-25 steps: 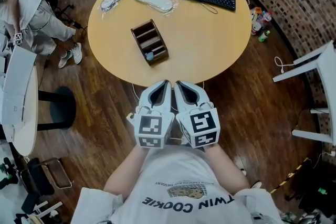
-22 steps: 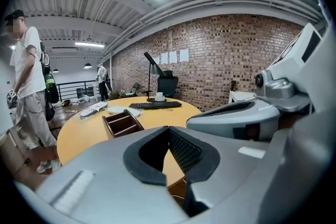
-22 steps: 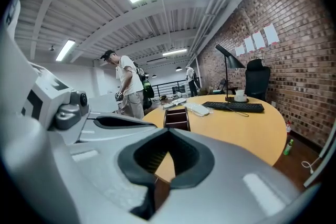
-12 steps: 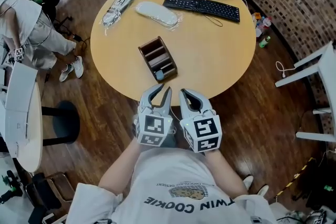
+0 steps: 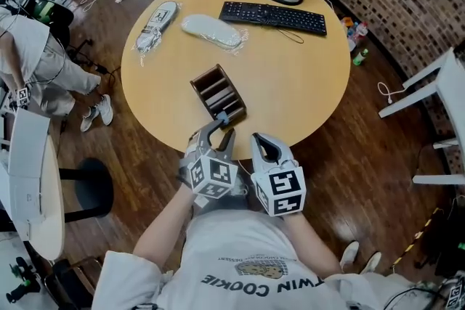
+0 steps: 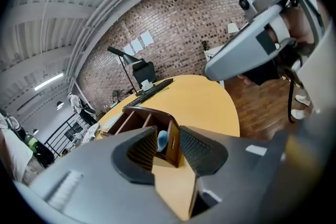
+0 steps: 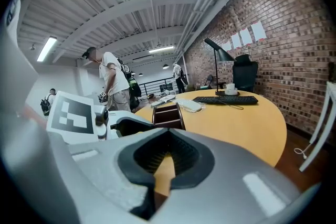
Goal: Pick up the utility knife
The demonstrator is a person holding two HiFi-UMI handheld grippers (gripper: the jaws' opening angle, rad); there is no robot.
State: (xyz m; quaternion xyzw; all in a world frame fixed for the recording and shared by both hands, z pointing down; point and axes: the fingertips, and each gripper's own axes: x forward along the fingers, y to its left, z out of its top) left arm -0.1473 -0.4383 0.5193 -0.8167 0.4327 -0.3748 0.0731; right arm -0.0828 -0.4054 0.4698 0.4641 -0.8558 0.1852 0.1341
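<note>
Utility knife [image 5: 221, 115] in the wooden organiser [image 5: 216, 92], with the left gripper [image 5: 224, 127] opening just in front of it.
Only the knife's pale blue end shows. It stands in the organiser's compartment nearest the person, at the lower middle of the round table [image 5: 298, 76] in the head view. In the left gripper view the left gripper's jaws are spreading apart, with the organiser's near end and the blue tip framed in the gap. The pads touch neither. The right gripper [image 5: 260, 139] sits just to the right at the table's near edge, its jaws together on nothing. Toward the top of the head view lie a black keyboard [image 5: 272, 17] and, upper left, two plastic-wrapped items [image 5: 211, 31].
</note>
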